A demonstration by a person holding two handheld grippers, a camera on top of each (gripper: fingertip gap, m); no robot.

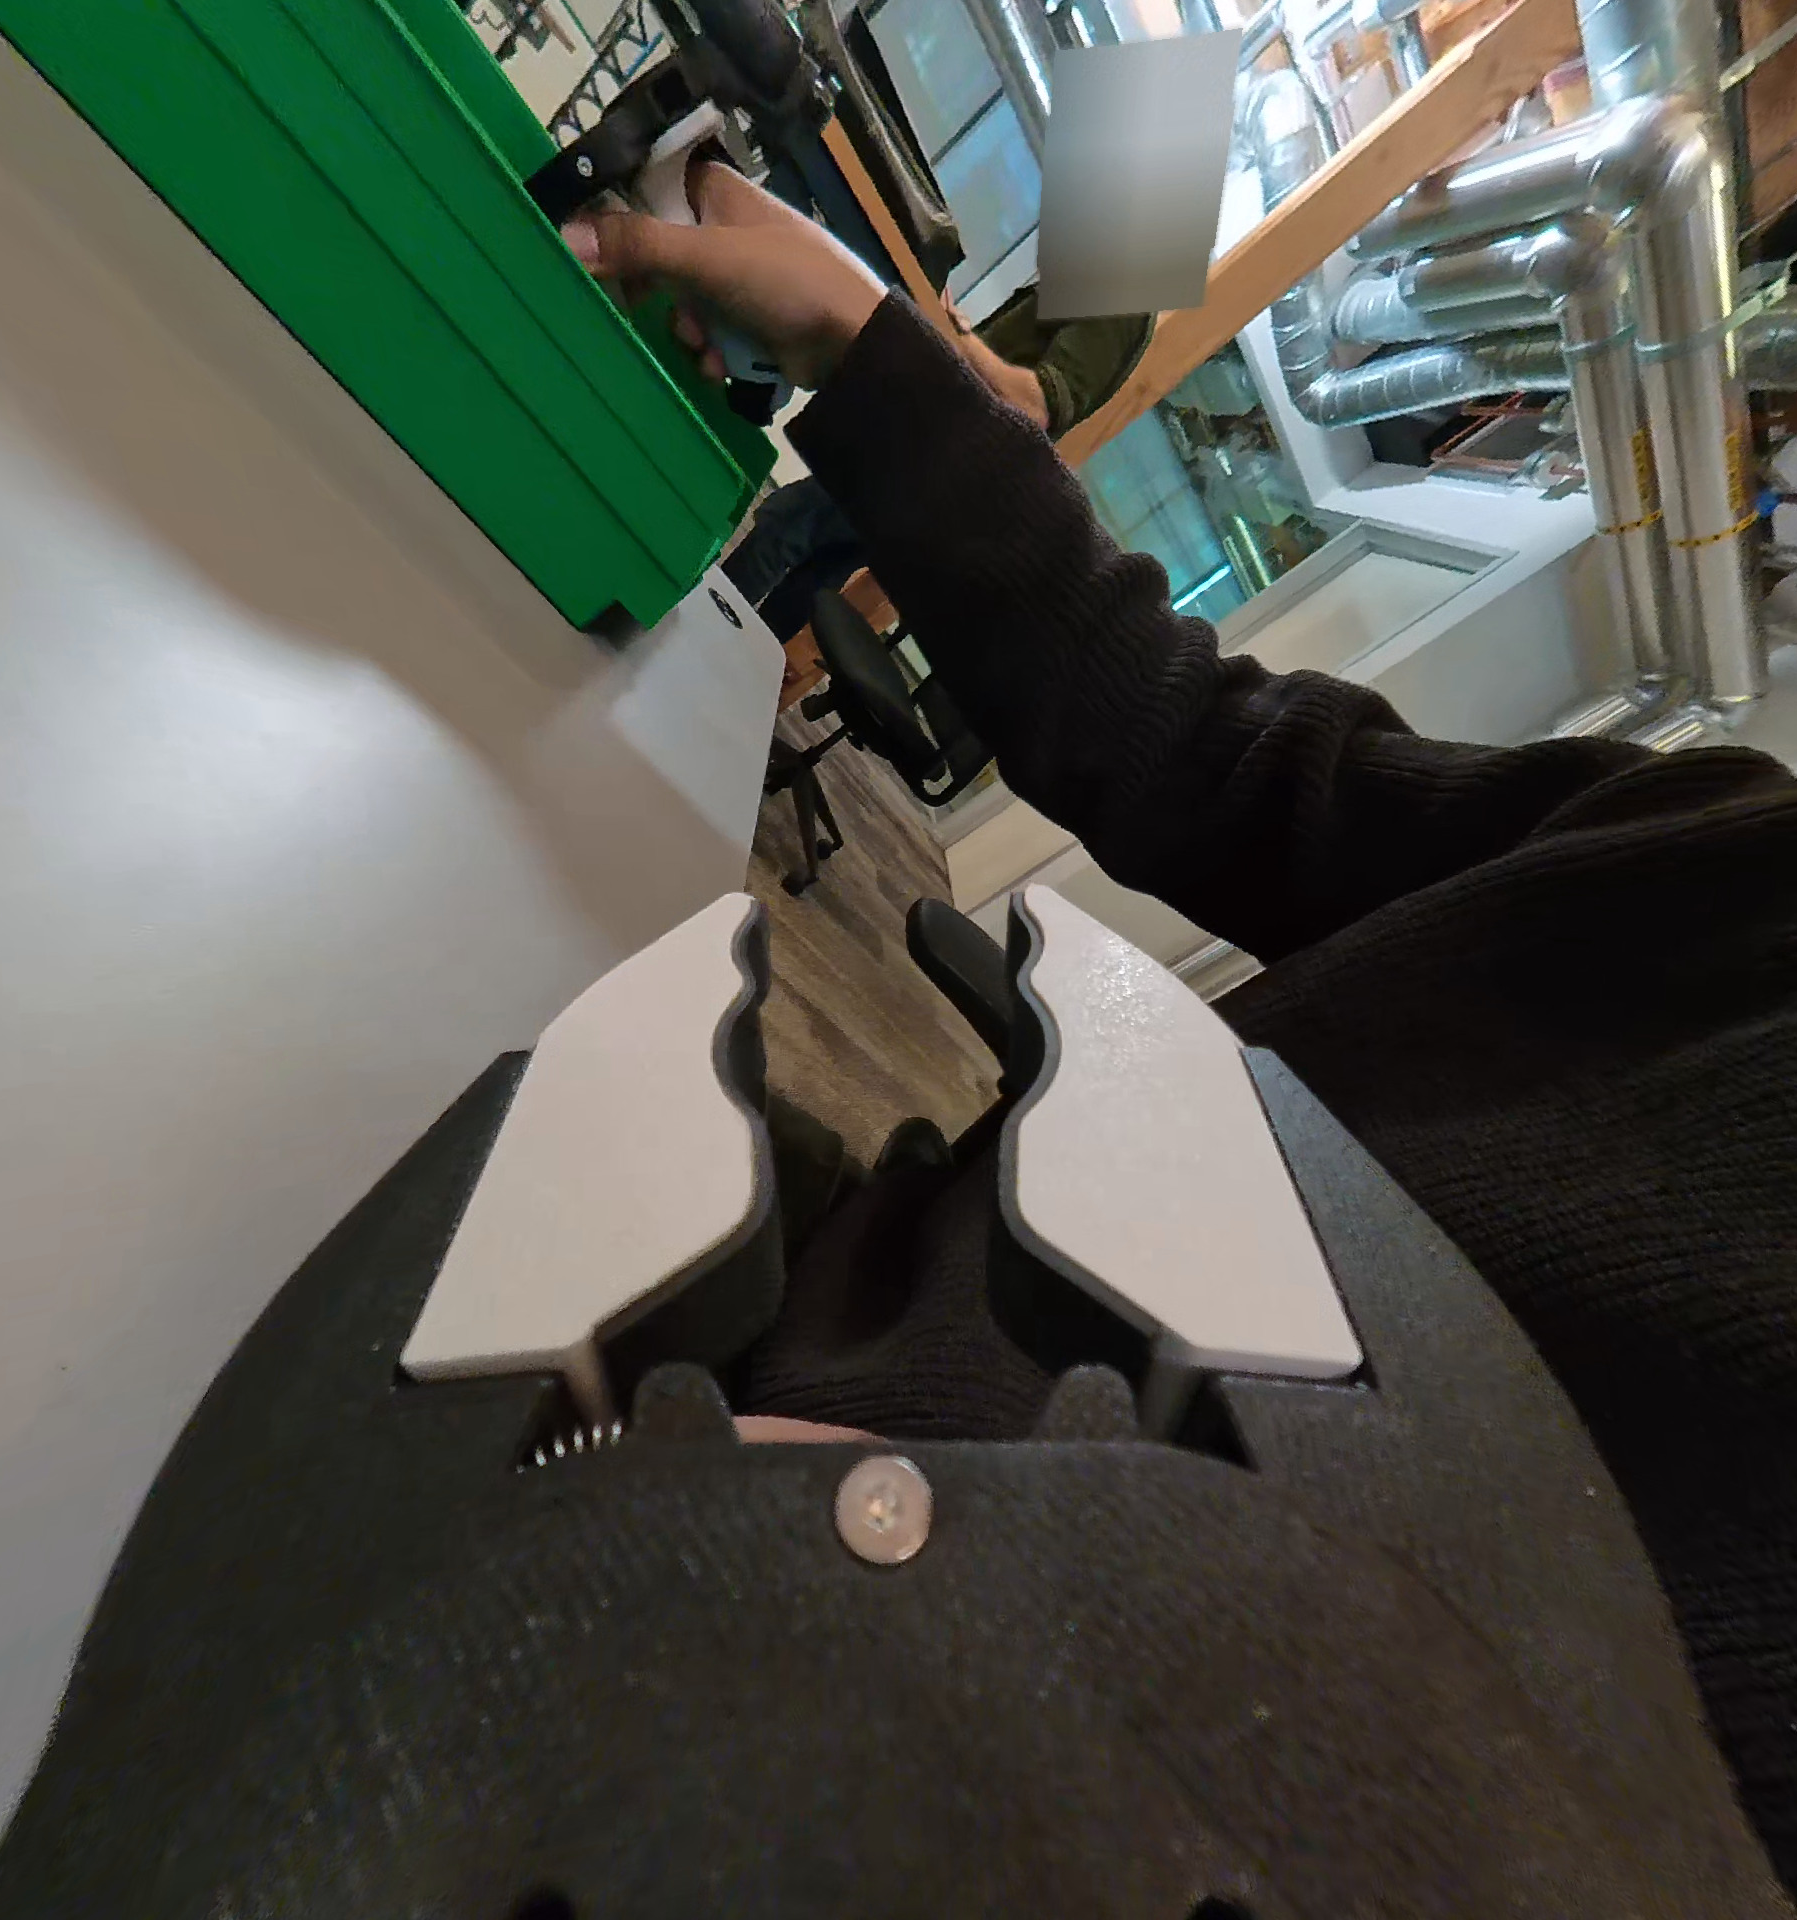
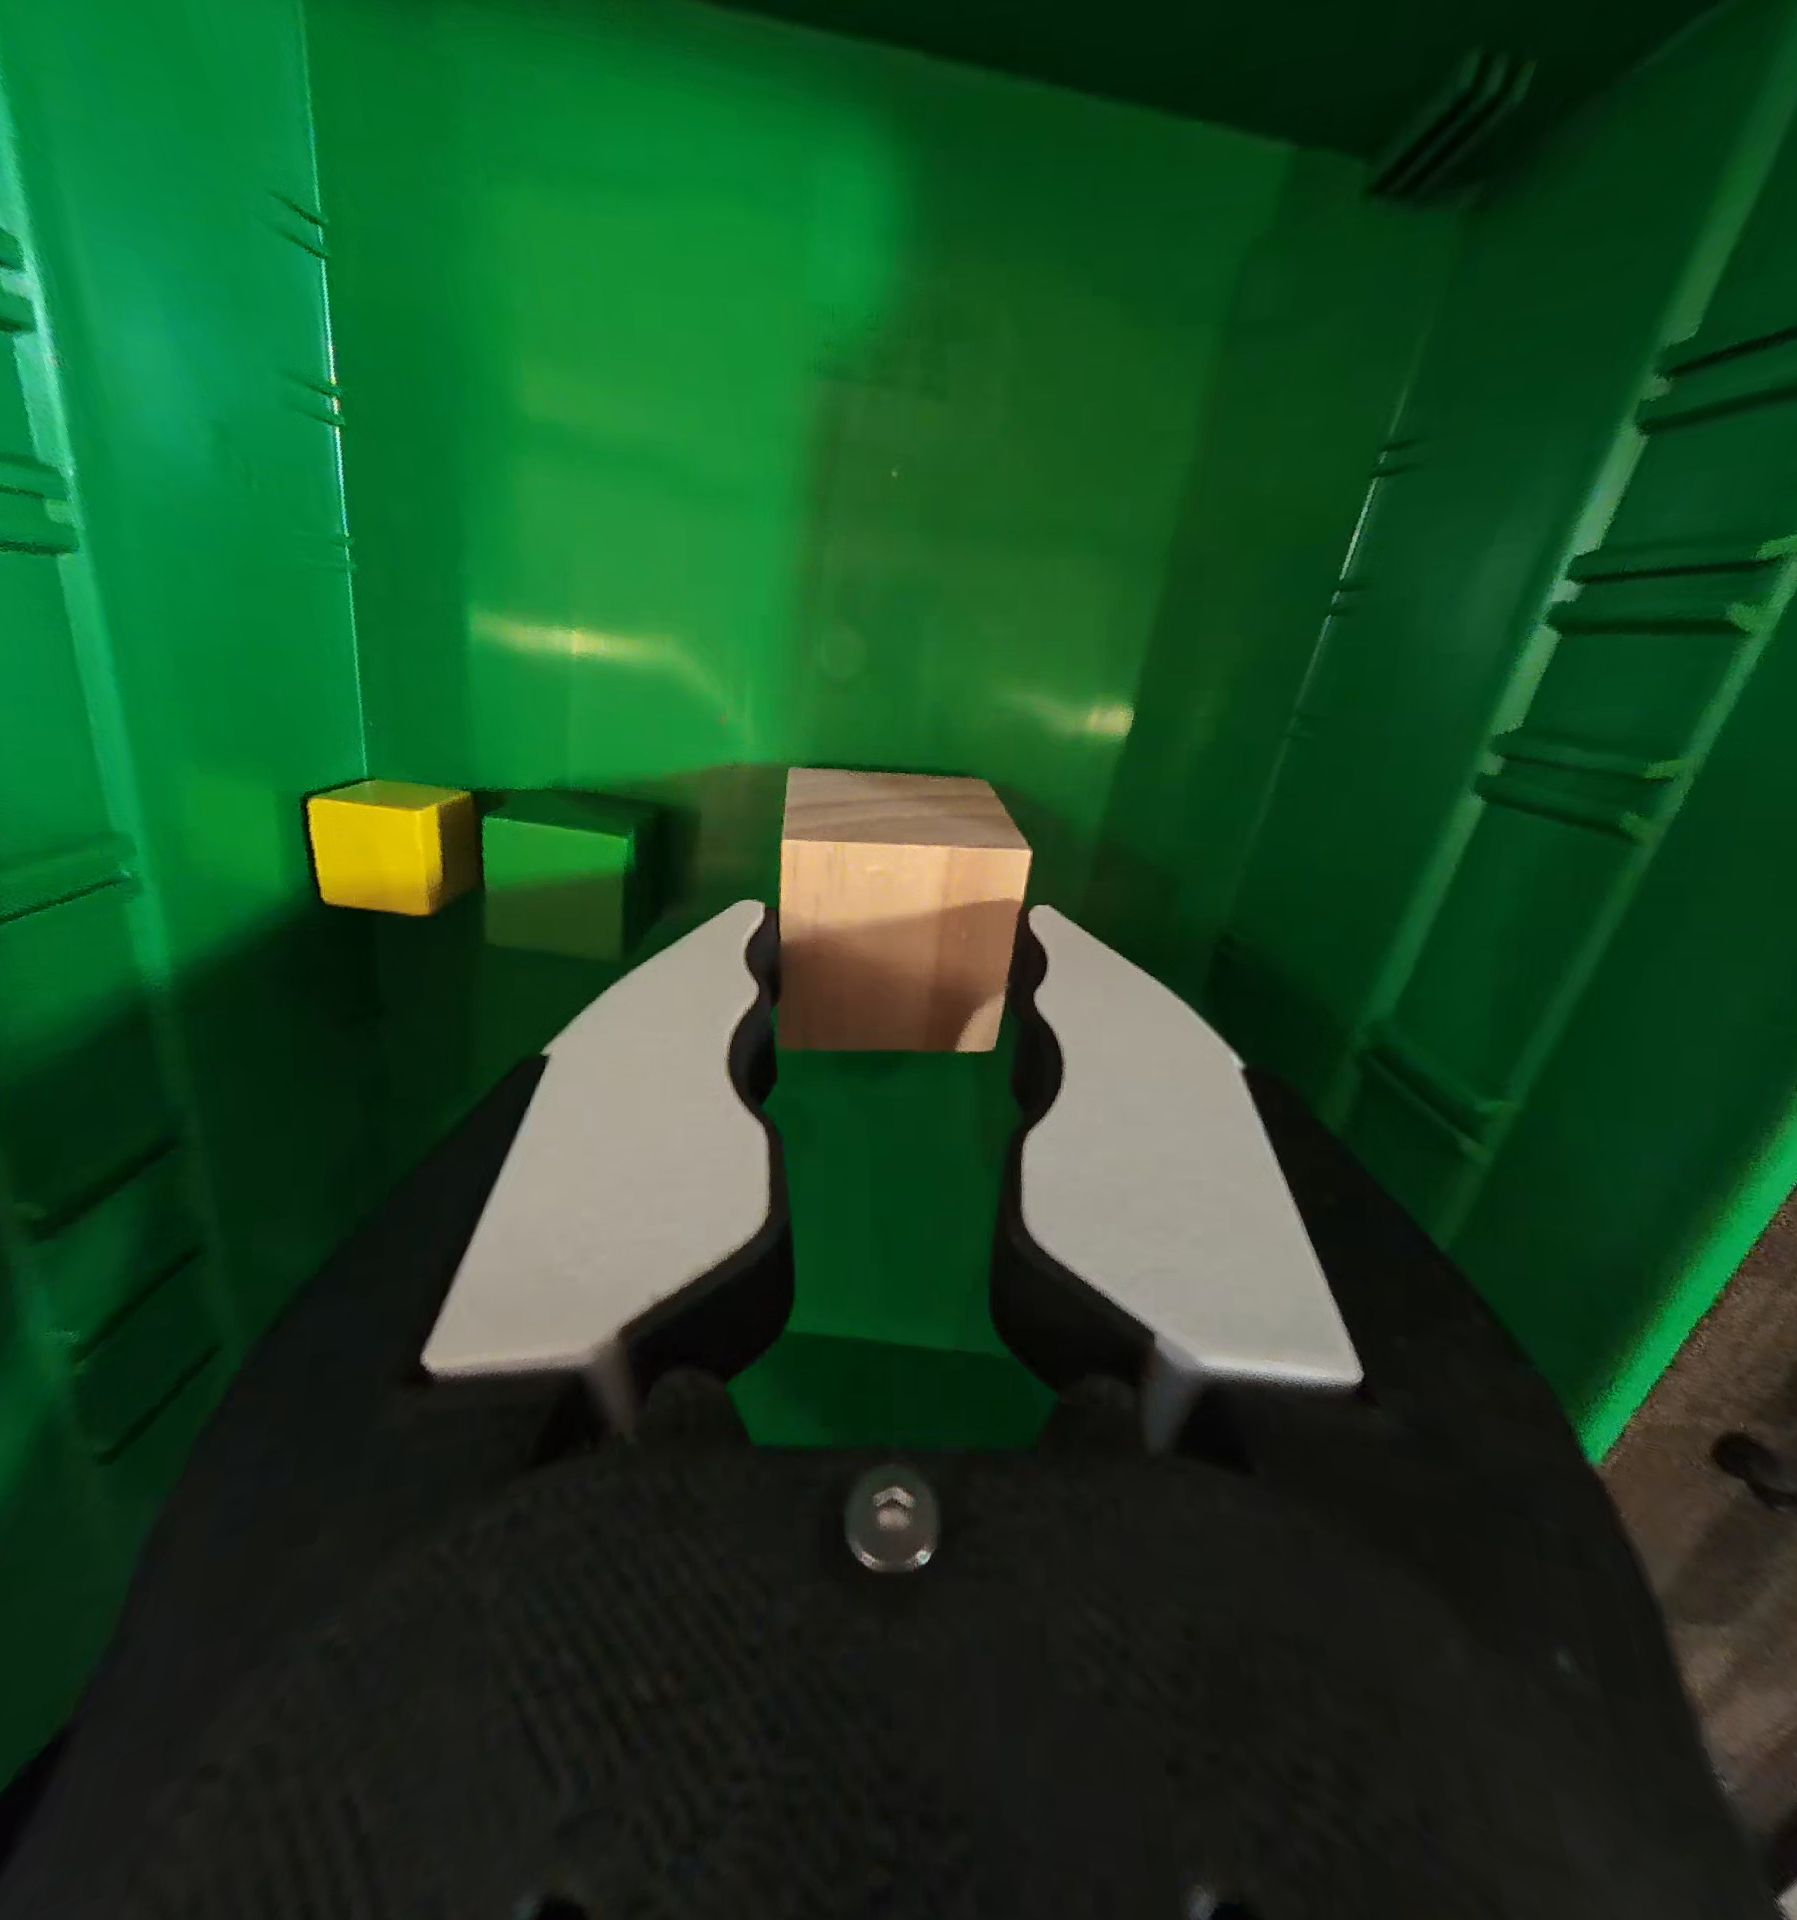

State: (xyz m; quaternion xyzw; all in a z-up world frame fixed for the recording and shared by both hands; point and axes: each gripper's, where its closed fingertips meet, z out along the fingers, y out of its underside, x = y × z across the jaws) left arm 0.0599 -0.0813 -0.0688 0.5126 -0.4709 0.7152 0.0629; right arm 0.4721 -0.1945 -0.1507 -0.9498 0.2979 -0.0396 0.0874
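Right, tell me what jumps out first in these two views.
The plain wooden cube sits between the tips of the right gripper deep inside a green bin, with a yellow block and a green block at the back left. The left gripper hangs open, off the white table.

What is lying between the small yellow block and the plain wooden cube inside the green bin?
A green block, beside the yellow block and left of the wooden cube, in the right wrist view.

Dim green bin, brighter room

Glare streaks the bin wall beyond the jaws; the wooden block between them is shadowed; edges bend and blur.
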